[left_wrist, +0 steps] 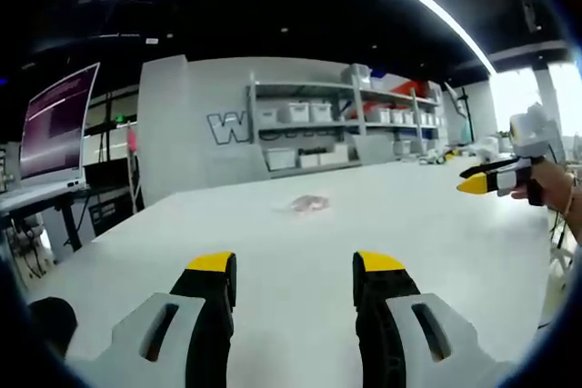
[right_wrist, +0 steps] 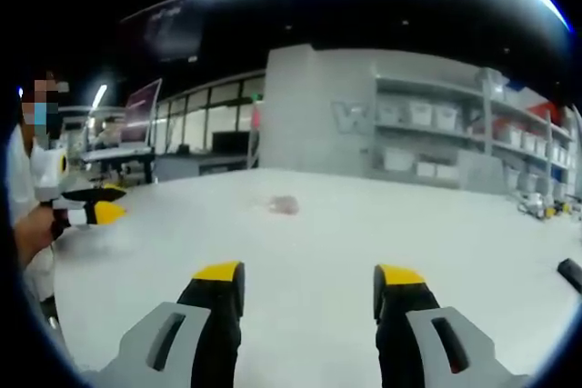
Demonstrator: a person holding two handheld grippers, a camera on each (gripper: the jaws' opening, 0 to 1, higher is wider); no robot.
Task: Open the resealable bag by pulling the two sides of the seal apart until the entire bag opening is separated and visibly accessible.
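A small clear resealable bag (left_wrist: 310,203) lies flat on the white table (left_wrist: 382,215), far ahead of both grippers; it also appears as a pale patch, the bag (right_wrist: 284,205), in the right gripper view. My left gripper (left_wrist: 296,270) hovers over the near table edge, jaws wide apart with nothing between them. My right gripper (right_wrist: 309,279) is likewise open and holds nothing. The right gripper (left_wrist: 482,184) enters the left gripper view at the far right, held by a hand. The left gripper (right_wrist: 95,213) shows at the left of the right gripper view.
Shelves with white bins (left_wrist: 309,124) stand behind the table. A monitor (left_wrist: 56,123) sits on a desk at the left. A person (right_wrist: 27,197) stands at the table's left side. A dark object (right_wrist: 570,273) lies at the table's right edge.
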